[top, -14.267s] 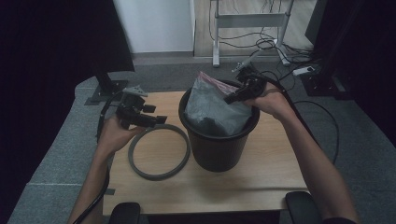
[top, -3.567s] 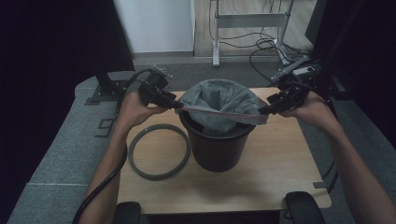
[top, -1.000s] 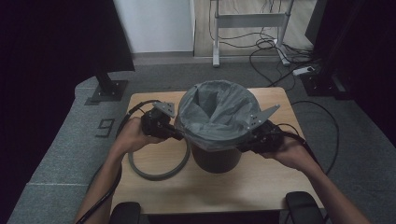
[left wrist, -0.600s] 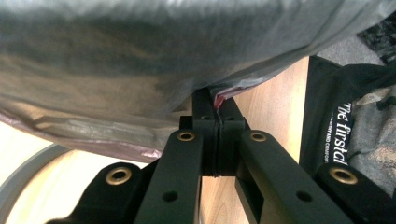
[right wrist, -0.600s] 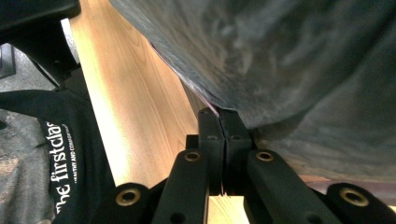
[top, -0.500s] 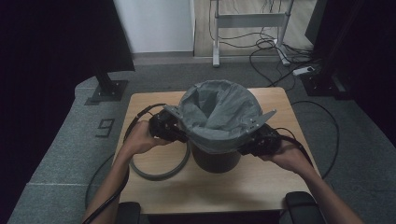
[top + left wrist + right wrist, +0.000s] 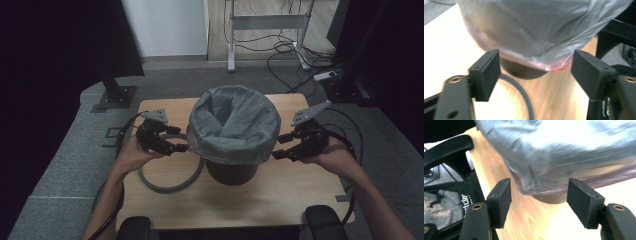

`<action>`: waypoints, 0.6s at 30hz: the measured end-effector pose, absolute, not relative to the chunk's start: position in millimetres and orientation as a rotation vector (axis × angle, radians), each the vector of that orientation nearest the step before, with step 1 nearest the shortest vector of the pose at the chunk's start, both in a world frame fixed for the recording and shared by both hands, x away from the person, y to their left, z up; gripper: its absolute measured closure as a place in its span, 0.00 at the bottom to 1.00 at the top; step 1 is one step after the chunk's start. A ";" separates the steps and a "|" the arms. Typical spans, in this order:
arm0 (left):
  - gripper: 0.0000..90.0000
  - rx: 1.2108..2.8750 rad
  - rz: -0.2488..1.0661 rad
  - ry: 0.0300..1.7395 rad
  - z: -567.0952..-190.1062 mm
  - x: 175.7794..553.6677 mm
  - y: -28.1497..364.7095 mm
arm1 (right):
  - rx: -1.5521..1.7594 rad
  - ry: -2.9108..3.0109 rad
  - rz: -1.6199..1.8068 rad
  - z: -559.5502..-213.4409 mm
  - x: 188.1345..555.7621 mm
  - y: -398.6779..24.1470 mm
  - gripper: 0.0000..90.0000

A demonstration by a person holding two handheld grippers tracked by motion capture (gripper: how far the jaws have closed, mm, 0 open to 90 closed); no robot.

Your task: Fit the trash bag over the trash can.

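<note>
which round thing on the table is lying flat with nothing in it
The grey ring, flat on the table left of the bin; the bin stands upright, lined with a bag.

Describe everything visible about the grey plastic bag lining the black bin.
The thin, translucent grey plastic bag lines the round black bin standing upright at the middle of the wooden table. Its mouth is folded out over the rim and hangs partway down the bin's wall as a wrinkled skirt; the gripper views show a pinkish band along its hem. Its middle sags into the bin. No jaws press on it.
</note>
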State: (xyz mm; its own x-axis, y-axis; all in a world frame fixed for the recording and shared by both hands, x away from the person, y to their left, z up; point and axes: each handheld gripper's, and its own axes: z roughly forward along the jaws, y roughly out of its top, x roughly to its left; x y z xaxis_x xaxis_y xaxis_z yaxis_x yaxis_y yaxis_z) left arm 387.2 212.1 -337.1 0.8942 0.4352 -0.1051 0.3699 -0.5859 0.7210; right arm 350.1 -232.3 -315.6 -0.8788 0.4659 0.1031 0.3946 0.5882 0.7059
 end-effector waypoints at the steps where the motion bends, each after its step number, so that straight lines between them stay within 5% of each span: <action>1: 0.21 2.256 0.105 0.574 -337.1 387.2 212.1 | 0.738 2.716 1.172 -315.6 350.1 -232.3 0.38; 10: 0.00 2.289 0.218 0.679 -374.8 388.4 223.6 | 0.791 2.631 1.160 -276.3 377.6 -226.8 0.21; 18: 0.00 2.280 0.297 0.761 -419.6 384.0 236.5 | 0.812 2.623 1.138 -259.9 411.4 -195.3 0.15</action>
State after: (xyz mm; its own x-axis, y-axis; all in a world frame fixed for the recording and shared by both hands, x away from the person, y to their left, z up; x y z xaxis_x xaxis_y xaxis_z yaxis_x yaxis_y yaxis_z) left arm 384.0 236.5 -419.6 0.8007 0.5990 -0.0048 0.4372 -0.5789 0.6882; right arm 411.4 -195.3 -259.9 -0.8374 0.5434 0.0591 0.4143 0.5604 0.7172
